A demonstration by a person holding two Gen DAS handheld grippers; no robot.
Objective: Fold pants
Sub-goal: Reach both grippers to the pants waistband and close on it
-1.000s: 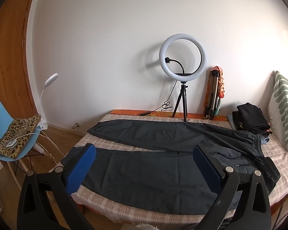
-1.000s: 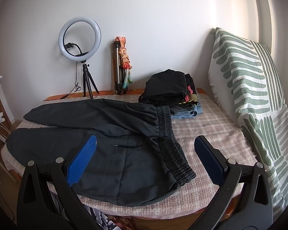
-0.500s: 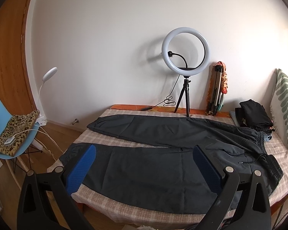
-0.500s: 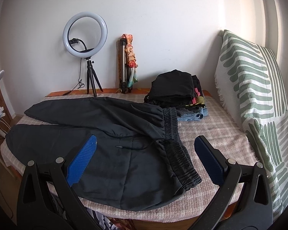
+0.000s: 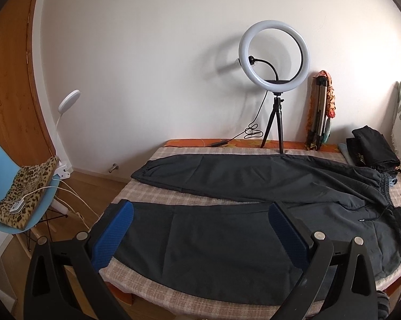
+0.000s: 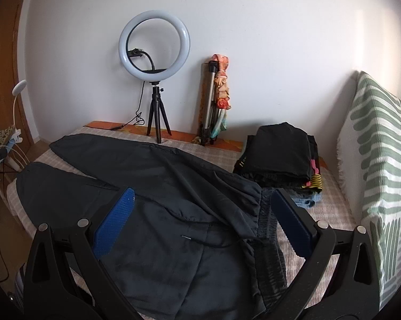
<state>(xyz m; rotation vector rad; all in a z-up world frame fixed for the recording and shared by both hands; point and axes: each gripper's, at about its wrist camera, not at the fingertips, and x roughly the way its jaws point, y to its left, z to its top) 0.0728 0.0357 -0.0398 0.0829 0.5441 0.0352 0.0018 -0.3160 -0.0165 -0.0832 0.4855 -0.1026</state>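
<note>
Left wrist view starts at the left edge with a blue chair [image 5: 3, 160] carrying a leopard-print cloth [image 5: 27, 186] and a white clip lamp [image 5: 64, 122]. Right of it, the bed [image 5: 157, 157] with its checked cover carries the black pants [image 5: 240, 186], spread flat and unfolded: one leg runs along the far edge, the other along the near edge, and the elastic waistband [image 5: 398, 221] lies toward the right end. The left gripper [image 5: 197, 229] hangs over the near leg with its blue pads wide apart and nothing between them. At the far edge stand a ring light on a tripod [image 5: 275, 56] and a folded tripod [image 5: 320, 112] leaning on the wall. A stack of folded clothes [image 5: 374, 149] sits at the far right corner.

Right wrist view shows the ring light on a tripod [image 6: 154, 50] at the far left, then the folded tripod [image 6: 213, 101]. The pants [image 6: 173, 186] fill the middle, a drawstring [image 6: 208, 242] lying loose on the front panel. The right gripper [image 6: 200, 224] hovers above the waist area, jaws spread wide and empty, its right pad [image 6: 291, 224] over the waistband [image 6: 267, 229]. The stack of folded clothes [image 6: 280, 154] lies just beyond, and a green-and-white striped pillow [image 6: 382, 160] stands along the right edge.
</note>
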